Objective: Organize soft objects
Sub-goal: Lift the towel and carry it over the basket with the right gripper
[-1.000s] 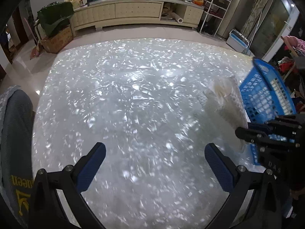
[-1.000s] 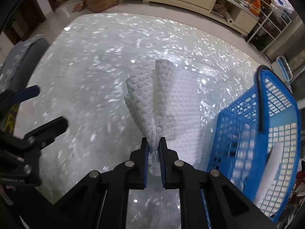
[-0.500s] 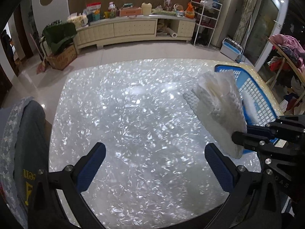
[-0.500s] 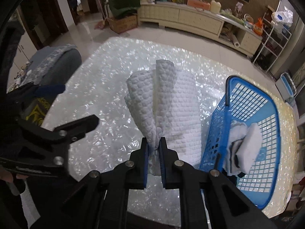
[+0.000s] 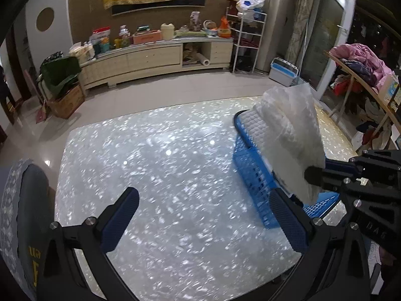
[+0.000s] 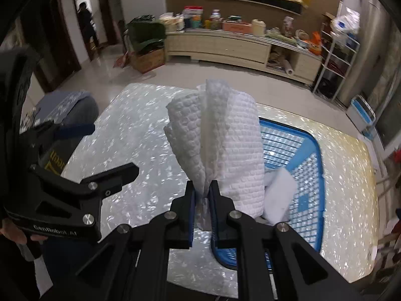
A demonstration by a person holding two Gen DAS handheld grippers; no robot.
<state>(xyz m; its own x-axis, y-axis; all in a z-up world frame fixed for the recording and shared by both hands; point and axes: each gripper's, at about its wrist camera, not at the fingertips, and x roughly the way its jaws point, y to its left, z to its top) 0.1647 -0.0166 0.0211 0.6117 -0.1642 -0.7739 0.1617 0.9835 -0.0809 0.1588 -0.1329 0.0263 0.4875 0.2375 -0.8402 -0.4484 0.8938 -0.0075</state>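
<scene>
Clearly the main risk sits at the right gripper (image 6: 201, 195): its 2 jaws are pressed almost together on only a narrow pinch at the bottom of the white cloth (image 6: 220, 140), so most of the fabric fans out free above the grip. If the cloth is let go while part of it hangs past the near rim of the blue basket (image 6: 308, 150), I judge it could drape over the edge or slide onto the pearly table (image 6: 140, 150). A loose fold could also snag the basket's open lattice wall.

The cloth is white, waffle-textured and bunched into soft upright folds, held in the air just at the basket's near-left side. Inside the basket lies 1 other white folded cloth (image 6: 278, 195). The left gripper (image 5: 208, 223) stands wide open and empty, left of the basket, above bare table.
</scene>
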